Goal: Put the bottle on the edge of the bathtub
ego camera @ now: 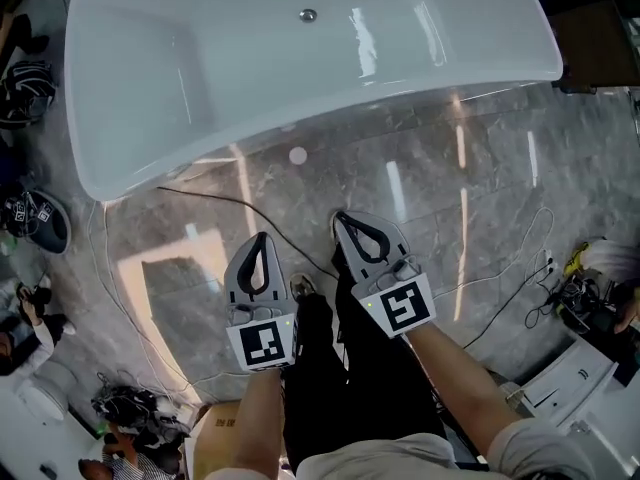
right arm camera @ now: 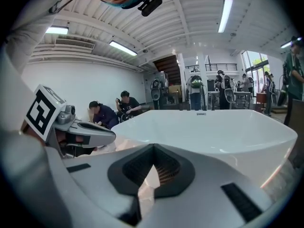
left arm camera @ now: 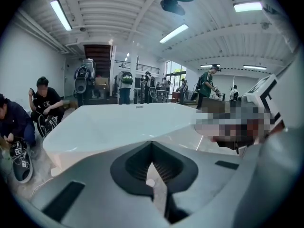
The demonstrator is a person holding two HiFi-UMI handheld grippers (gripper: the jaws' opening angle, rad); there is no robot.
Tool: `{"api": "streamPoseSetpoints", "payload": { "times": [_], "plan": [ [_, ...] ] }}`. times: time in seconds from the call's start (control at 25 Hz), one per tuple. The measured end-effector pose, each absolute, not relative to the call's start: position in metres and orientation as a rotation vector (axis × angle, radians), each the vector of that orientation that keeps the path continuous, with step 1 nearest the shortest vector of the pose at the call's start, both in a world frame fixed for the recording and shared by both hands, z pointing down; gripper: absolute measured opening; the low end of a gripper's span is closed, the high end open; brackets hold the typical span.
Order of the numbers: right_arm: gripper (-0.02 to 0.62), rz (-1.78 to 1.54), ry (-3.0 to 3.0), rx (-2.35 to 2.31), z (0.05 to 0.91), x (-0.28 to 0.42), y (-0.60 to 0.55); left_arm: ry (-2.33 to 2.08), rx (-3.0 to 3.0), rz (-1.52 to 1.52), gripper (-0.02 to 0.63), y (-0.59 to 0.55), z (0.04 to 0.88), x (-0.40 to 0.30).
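Note:
A white bathtub (ego camera: 400, 88) fills the top of the head view, empty, with a drain (ego camera: 308, 14) at its far side. No bottle shows in any view. A small white round thing (ego camera: 298, 155) lies on the marble floor just in front of the tub; I cannot tell what it is. My left gripper (ego camera: 262, 240) and right gripper (ego camera: 344, 218) hang side by side over the floor, short of the tub, both shut with nothing in them. The tub (left arm camera: 118, 122) lies ahead of the left gripper (left arm camera: 152, 145), and the tub (right arm camera: 213, 127) likewise ahead of the right gripper (right arm camera: 153, 147).
Thin black and white cables (ego camera: 230, 204) run across the grey marble floor. Helmets (ego camera: 35, 218) and crouching people (left arm camera: 45, 103) are at the left. A white device (ego camera: 572, 378) and tangled gear (ego camera: 575, 298) sit at the right, a cardboard box (ego camera: 215, 438) by my legs.

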State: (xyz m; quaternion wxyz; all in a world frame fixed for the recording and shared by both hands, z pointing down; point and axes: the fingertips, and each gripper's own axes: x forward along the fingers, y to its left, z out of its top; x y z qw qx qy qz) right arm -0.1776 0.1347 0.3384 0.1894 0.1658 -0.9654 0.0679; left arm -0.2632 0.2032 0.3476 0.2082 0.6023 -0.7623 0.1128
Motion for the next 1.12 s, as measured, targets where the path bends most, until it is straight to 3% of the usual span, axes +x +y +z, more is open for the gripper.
{"api": "streamPoseSetpoints", "payload": {
  "times": [0.72, 1.12],
  "plan": [
    [0.006, 0.228, -2.759, 0.826, 0.129, -0.084, 0.194, -2.134, 1.897, 0.316, 0.009, 0.258, 0.132, -0.203],
    [0.005, 0.143, -2.834, 0.798, 0.05, -0.03, 0.198, -2.195, 1.891, 0.288, 0.009, 0.272, 0.06, -0.148]
  ]
}}
